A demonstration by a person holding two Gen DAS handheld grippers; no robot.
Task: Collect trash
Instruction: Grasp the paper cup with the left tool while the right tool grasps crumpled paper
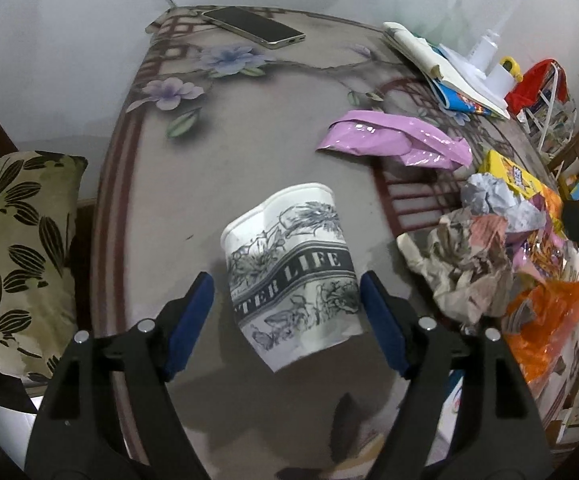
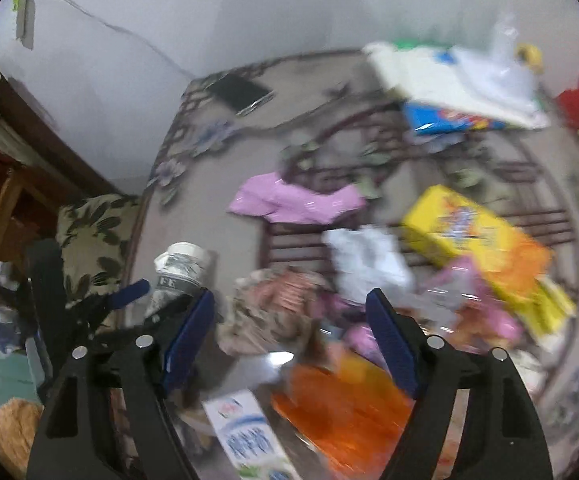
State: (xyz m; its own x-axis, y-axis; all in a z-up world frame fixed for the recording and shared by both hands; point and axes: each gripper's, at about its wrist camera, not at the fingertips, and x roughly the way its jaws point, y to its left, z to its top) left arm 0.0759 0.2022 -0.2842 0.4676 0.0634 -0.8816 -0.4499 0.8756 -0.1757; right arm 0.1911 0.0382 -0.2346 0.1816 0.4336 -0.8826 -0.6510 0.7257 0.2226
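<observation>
The desk is wearing a grey cover printed with purple flowers and a dark red lattice, and it is standing against a plain white wall. A phone is lying at the far edge. A leaf-patterned cushion is sitting just beside the desk on the left.

The left gripper is hovering with its fingers spread wide on either side of a flattened paper cup (printed with grey flowers and the letters "LIFE"); neither blue pad is touching it. A pink wrapper is lying beyond the cup, and crumpled paper is lying to its right.

The right wrist view is blurring but is showing what the left view does not: a white and blue carton at the near desk edge. The right gripper is hanging over the trash pile with fingers apart, gripping nothing, above an orange bag and near a yellow box.
</observation>
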